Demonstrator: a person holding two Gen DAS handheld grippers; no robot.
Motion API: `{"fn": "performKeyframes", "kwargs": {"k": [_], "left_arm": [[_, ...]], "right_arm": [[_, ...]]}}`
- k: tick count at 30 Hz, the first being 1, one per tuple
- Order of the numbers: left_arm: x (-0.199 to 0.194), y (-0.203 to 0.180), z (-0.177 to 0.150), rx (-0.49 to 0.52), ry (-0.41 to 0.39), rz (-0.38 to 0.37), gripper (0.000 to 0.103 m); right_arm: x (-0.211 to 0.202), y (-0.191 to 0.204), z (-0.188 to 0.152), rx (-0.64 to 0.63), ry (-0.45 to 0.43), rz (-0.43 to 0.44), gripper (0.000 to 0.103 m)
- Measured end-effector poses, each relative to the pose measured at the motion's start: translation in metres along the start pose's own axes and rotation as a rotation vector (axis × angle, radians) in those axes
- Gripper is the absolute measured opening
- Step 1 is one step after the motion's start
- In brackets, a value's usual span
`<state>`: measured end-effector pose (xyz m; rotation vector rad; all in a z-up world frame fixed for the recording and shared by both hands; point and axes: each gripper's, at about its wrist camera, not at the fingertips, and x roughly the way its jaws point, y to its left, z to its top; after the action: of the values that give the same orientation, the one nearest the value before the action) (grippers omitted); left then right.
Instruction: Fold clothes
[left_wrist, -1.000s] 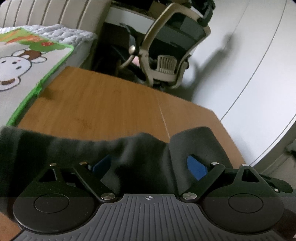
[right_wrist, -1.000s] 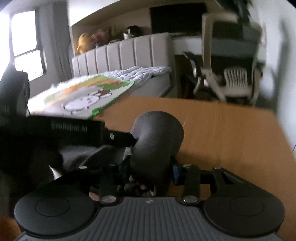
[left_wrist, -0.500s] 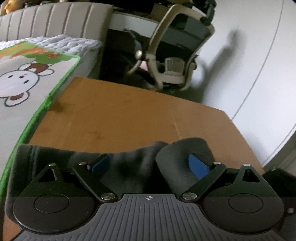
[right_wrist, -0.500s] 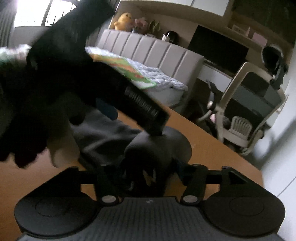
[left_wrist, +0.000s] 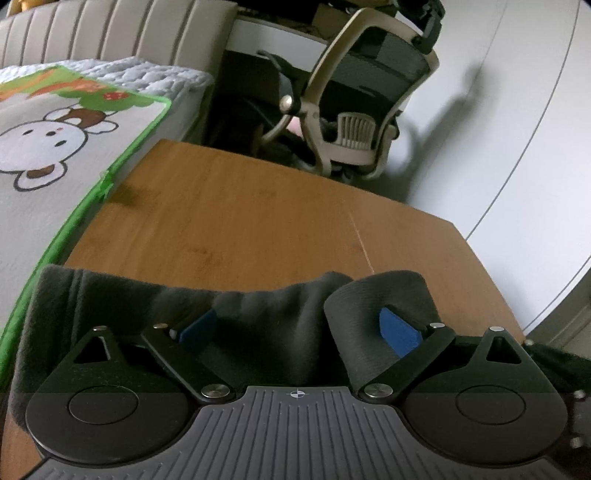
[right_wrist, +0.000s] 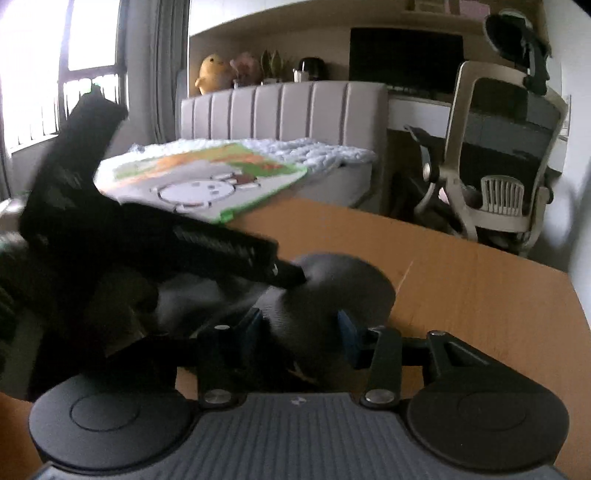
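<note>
A dark grey garment lies bunched on the wooden table right under my left gripper. Its blue pads stand wide apart, open, with the cloth lying between them and a fold curled around the right pad. In the right wrist view my right gripper is shut on a rolled bunch of the same garment, low over the table. The left gripper's black body crosses that view from the left, blurred, its tip on the cloth.
A bed with a green-edged cartoon mat adjoins the table's left side. An office chair stands beyond the far edge, with a white wall to the right. Bare wood shows beyond the garment.
The right gripper has swung about with the bunched cloth still in it. The left gripper has shifted slightly, and the garment's left edge now shows on the table.
</note>
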<state>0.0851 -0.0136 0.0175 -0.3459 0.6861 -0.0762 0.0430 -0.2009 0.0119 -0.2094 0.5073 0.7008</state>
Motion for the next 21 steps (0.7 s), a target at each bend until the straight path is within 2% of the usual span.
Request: {"fn": "performKeyframes", "kwargs": {"k": [4,8,12,14,16,21], "left_arm": [[-0.013,-0.006,0.003,0.010,-0.033,-0.054,0.097],[-0.007,-0.014,0.000,0.065,-0.017,-0.035,0.098],[-0.001,-0.009,-0.004,0.061,-0.004,-0.004,0.099],[-0.001,-0.006,-0.004,0.051,-0.003,-0.007,0.099],[0.000,-0.003,-0.004,0.041,-0.002,-0.009,0.099],[0.000,0.003,-0.004,0.016,0.002,-0.015,0.099]], "right_arm": [[-0.001,0.015,0.001,-0.066,0.018,-0.025,0.050],[-0.006,0.017,0.002,-0.061,0.019,-0.020,0.057],[-0.016,-0.001,0.006,0.054,-0.007,0.019,0.059],[-0.015,-0.012,0.005,0.119,-0.003,0.015,0.074],[-0.007,-0.020,0.001,0.190,0.016,0.029,0.078],[0.022,-0.035,-0.004,0.328,0.065,0.083,0.082]]}}
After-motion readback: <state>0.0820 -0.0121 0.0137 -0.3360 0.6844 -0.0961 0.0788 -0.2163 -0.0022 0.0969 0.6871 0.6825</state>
